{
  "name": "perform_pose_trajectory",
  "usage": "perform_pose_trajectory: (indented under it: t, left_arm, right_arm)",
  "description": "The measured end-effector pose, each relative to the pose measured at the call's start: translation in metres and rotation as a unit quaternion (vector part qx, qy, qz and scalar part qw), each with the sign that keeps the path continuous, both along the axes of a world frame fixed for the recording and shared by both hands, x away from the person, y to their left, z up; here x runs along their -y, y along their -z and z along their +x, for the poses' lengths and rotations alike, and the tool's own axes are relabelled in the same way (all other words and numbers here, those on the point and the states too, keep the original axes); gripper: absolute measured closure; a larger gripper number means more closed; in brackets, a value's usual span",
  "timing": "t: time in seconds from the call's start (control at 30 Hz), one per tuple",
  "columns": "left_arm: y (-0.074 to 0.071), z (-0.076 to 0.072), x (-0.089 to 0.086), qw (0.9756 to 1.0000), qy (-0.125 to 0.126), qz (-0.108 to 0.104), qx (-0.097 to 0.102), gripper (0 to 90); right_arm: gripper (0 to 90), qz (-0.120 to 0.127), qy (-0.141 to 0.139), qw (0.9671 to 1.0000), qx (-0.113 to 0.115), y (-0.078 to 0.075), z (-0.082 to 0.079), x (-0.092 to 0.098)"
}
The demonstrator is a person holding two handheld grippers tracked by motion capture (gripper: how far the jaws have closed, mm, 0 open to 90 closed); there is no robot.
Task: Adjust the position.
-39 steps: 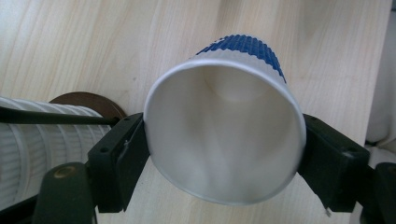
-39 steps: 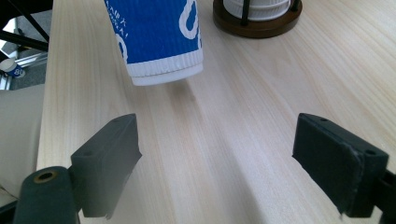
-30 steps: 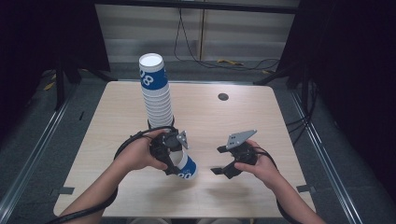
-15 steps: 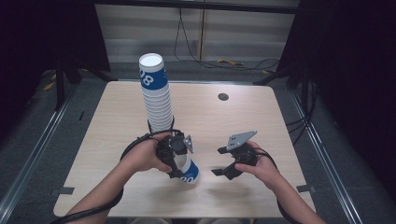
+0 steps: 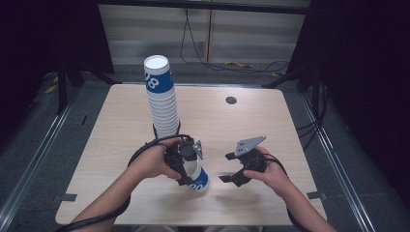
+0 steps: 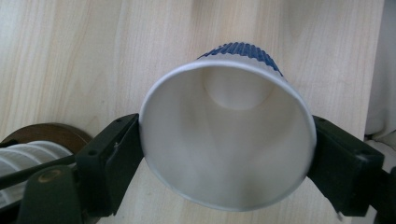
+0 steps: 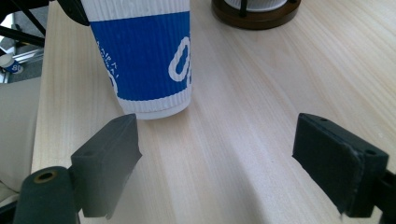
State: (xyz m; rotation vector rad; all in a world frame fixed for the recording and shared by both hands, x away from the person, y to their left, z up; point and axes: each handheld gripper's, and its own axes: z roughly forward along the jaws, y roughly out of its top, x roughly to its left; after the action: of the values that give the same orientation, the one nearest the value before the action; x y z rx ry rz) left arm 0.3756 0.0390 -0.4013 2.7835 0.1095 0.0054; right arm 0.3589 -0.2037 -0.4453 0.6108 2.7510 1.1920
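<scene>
Blue-banded paper cup (image 5: pixel 196 176) sits clamped at its rim in the left tool (image 5: pixel 183 162), near the bench's (image 5: pixel 270 125) front edge, its axis tilted with the base toward that edge. Right tool (image 5: pixel 233 175), wide and empty, lies just beside it, facing its base.

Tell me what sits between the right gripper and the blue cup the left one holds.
Nothing: in the right gripper view, bare wooden table separates the open right gripper from the blue cup.
</scene>
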Motion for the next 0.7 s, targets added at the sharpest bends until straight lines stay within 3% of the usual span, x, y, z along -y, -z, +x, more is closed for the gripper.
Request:
perform_pose_trajectory:
  t: [0.37,0.7]
  left_arm:
    - [-0.001,-0.003,0.008,0.9999,0.008,-0.007,-0.002,16.0]
    - [-0.002,-0.005,0.013,0.9999,0.010,-0.010,-0.001,15.8]
  right_arm:
    - [14.0,-0.002,-0.002,1.0000,-0.001,0.002,-0.001,-0.001]
    - [13.9,-0.004,-0.009,0.9999,-0.012,0.016,-0.004,-0.007]
